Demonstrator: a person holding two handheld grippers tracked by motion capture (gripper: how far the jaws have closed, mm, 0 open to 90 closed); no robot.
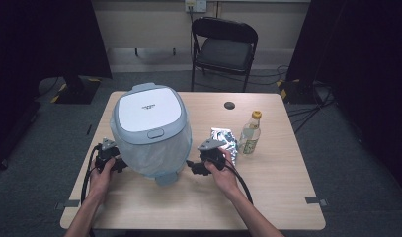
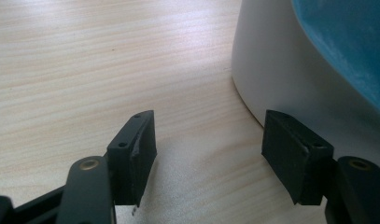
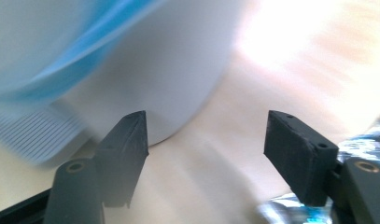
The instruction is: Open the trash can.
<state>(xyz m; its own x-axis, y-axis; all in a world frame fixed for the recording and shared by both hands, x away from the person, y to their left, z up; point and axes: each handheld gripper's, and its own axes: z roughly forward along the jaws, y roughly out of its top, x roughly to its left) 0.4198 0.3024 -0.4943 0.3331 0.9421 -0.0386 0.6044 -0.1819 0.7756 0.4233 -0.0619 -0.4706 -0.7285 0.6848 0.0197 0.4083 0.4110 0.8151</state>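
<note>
On the table: a large white-and-blue rice cooker (image 1: 150, 131) stands left of centre on the pale wood table (image 1: 267, 197), a person's hands at either side of it.
High view: takes in the whole cooker, lid shut, plus a folding chair (image 1: 224, 49) beyond the table.
Left gripper view: close on the cooker's white lower wall (image 2: 281, 70), just beside one pad, with bare wood between the jaws.
Right gripper view: blurred; the white base curves past one pad, a ribbed blue patch lower left, a crinkled foil edge lower right.
Count: one cooker, one plastic bottle (image 1: 250, 133) with a yellow cap, one silver foil packet (image 1: 224, 138), two grippers, one chair.
Cooker's look: rounded white lid with a pale blue-grey rim, a latch button at its front edge, blue-tinted body, white base.
Left gripper (image 2: 208, 144): released, jaws apart, nothing between them; low beside the cooker's left flank.
Right gripper (image 3: 206, 149): released, jaws wide, nothing gripped; at the cooker's right, near the foil packet.
Bottle and packet: right of the cooker, just beside each other.
</note>
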